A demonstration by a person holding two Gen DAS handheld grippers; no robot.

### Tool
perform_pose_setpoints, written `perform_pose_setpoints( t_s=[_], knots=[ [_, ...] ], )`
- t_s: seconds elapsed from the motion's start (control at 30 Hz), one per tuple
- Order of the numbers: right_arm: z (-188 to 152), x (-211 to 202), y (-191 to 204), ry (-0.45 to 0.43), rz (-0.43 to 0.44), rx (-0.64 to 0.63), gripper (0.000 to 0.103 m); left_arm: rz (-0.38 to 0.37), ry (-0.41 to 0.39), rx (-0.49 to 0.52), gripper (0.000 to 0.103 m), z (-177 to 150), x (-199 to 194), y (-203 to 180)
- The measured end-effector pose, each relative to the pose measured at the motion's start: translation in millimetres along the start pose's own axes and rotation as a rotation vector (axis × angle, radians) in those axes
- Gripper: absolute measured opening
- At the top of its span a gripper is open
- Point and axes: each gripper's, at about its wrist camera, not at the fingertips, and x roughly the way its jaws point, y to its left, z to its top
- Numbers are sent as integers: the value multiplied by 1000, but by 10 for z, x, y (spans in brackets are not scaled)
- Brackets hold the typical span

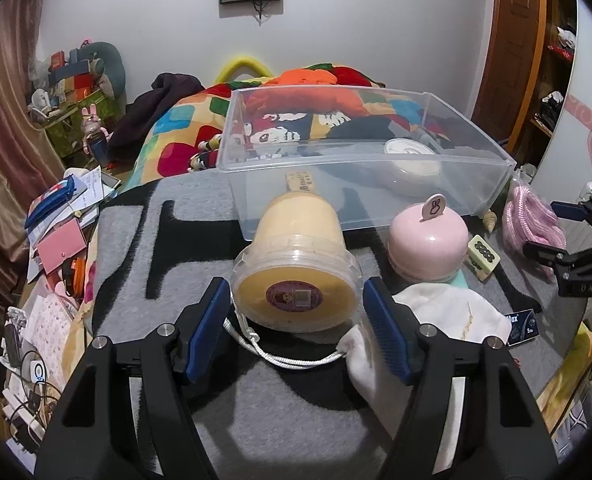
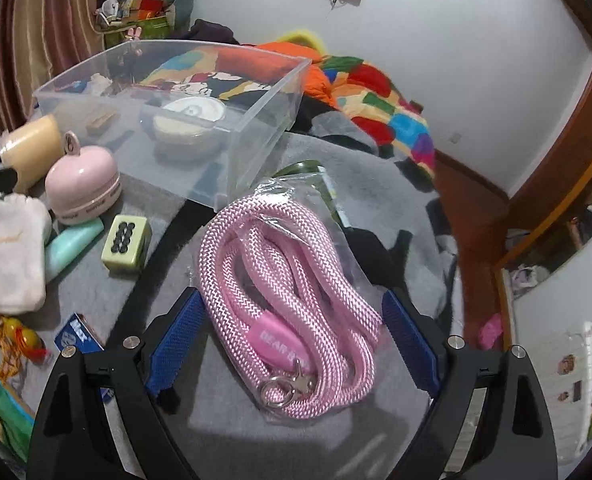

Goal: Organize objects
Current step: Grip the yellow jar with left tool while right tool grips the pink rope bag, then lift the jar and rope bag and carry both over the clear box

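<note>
1. While both tools stood over the grey mat (image 1: pixel 200 248), the left gripper (image 1: pixel 296 312) had its blue pads (image 1: pixel 206 328) spread apart, one on either side of the cream jar (image 1: pixel 296 264). The jar lay on its side, base toward the camera. Whether the pads touched its rim could not be told; no clamping was evident.
2. The spread appeared set to the jar's width, which suggested a grasp was being lined up.
3. The right gripper (image 2: pixel 292 344) likewise had its fingers (image 2: pixel 412 344) apart, straddling the near end of the pink rope (image 2: pixel 280 280). The rope lay coiled in a clear bag on the mat. The fingers stood beside it without pinching.
4. A white drawstring pouch (image 1: pixel 444 312) lay just right of the jar, partly under the left tool's right finger, with its cord trailing beneath the jar.
5. Beyond it sat a pink domed container (image 1: pixel 428 240), a teal tube (image 2: pixel 72 244) and a mahjong tile (image 2: pixel 126 246), all loose on the mat.
6. The clear plastic bin (image 1: pixel 376 208) stood behind these items, open-topped, already holding a round white tin (image 2: pixel 192 114) and a small brown item. It was judged the intended destination.
7. The jar's far end lay touching or just short of the bin's front wall; the rope lay near its corner.
</note>
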Motion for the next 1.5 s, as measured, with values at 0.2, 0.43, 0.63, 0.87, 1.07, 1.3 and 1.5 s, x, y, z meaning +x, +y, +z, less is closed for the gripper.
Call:
perform_pose_setpoints(
  t_s=[0.2, 0.43, 0.63, 0.87, 1.07, 1.3, 1.5],
  knots=[
    [15, 126, -71, 23, 68, 35, 90, -9, 30, -9, 70, -19, 97, -40],
    [-19, 163, -71, 29, 161, 46, 77, -4, 41, -25, 71, -3, 187, -77],
    [-81, 113, -94, 14, 211, 75, 59, 1, 21, -30, 70, -27, 150, -74],
    [-120, -41, -16, -3, 270, 87, 49, -11, -3, -35, 69, -57, 14, -43],
    [-122, -147, 65, -20, 314, 100, 45, -6, -29, -37, 68, -19, -119, -5],
    [-74, -332, 67, -70, 328, 120, 43, -18, -54, -32, 68, 1, -211, -20],
    [13, -438, 17, -113, 347, 153, 43, -19, -68, -37, 67, 30, -257, -28]
  ],
)
